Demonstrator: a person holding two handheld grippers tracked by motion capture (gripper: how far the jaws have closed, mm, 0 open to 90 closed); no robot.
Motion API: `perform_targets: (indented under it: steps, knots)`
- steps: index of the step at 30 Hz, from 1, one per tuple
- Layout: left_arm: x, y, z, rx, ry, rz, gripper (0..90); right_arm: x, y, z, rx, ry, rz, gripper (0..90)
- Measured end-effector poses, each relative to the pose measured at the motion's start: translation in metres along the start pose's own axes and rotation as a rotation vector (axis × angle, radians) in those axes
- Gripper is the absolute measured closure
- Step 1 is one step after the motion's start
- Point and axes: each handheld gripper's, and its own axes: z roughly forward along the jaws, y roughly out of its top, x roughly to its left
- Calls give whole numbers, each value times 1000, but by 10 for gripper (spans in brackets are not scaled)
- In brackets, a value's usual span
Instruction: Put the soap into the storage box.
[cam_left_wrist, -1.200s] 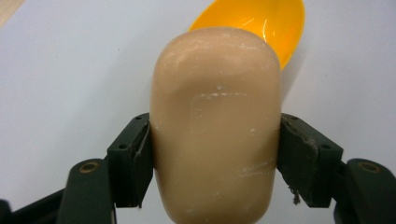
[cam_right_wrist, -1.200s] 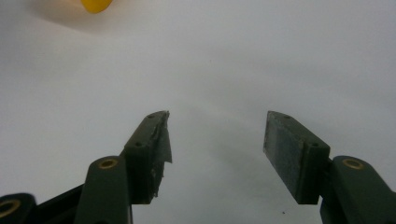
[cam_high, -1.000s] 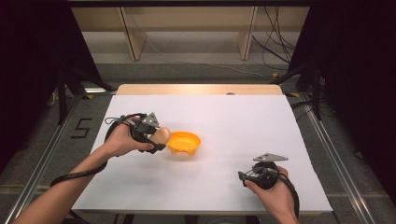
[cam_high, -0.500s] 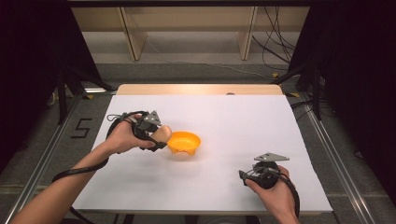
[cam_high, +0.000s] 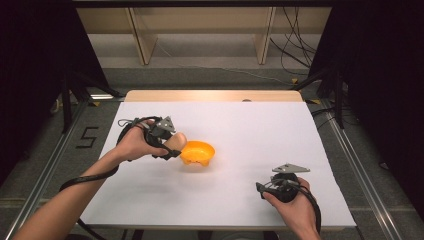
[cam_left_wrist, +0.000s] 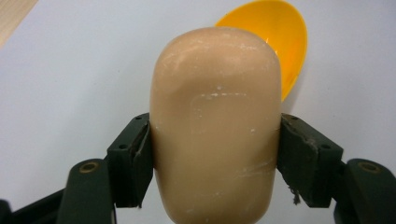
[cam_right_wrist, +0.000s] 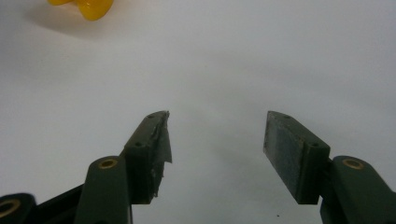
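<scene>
A matt, waxy, scuffed soap bar (cam_left_wrist: 217, 126) is seen; a glossy, smooth plastic orange bowl (cam_high: 198, 152); a matt white table (cam_high: 240, 200).

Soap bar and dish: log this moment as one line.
left gripper: shut on soap bar | orange dish: on table, beside soap | right gripper: open, empty

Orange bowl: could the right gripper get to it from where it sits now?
Probably yes. The right gripper has open, empty jaws, and bare white table lies between it and the orange bowl. The left gripper, shut on a tan soap bar, crowds only the bowl's far side.
</scene>
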Motion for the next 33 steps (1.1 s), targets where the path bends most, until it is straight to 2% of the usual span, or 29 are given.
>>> perform_targets:
  steps: [2, 3, 4, 5, 6, 9, 12, 13, 17, 19, 20, 24, 25, 27, 28, 32, 33]
  knots:
    - [-1, 1, 1, -21, -1, -6, 324, 0, 0, 0, 0, 0, 0, 410]
    - [0, 2, 2, -19, 0, -4, 324, 0, 0, 0, 0, 0, 0, 410]
    - [1, 3, 1, 0, 0, 16, 324, 0, 0, 0, 0, 0, 0, 410]
    - [1, 3, 1, -2, -1, 15, 324, 0, 0, 0, 0, 0, -1, 410]
    - [0, 4, 2, -21, -2, -2, 324, 0, 0, 0, 0, 0, -1, 410]
    - [1, 6, 2, -3, -1, 22, 324, 0, 0, 0, 0, 0, -2, 410]
    - [2, 7, 3, -8, -4, 24, 324, 0, 0, 0, 0, 1, -1, 410]
    - [0, 7, 5, -23, -5, 7, 324, 0, 0, 0, 1, -1, -5, 410]
    - [2, 10, 6, -12, -8, 39, 324, 0, 0, 0, 1, -1, -8, 410]
    - [0, 11, 8, -28, -10, 24, 324, 0, 0, 0, 1, -1, -9, 410]
    - [2, 12, 7, -13, -13, 44, 324, 0, 0, 0, 1, 0, -9, 410]
    - [2, 15, 10, -17, -15, 44, 324, 0, 0, 0, 5, -1, -6, 410]
    - [1, 15, 11, -25, -15, 33, 324, -1, 0, 1, -5, -4, -21, 410]
    - [2, 16, 12, -11, -14, 51, 324, -1, 0, 1, -5, -6, -18, 410]
    - [2, 16, 12, -15, -14, 48, 324, 0, 0, 0, 4, -4, -6, 410]
    - [2, 17, 14, -29, -17, 31, 324, -1, 0, 1, -2, -2, -19, 410]
    - [3, 18, 14, -18, -15, 45, 324, -1, 0, 1, -6, -5, -19, 410]
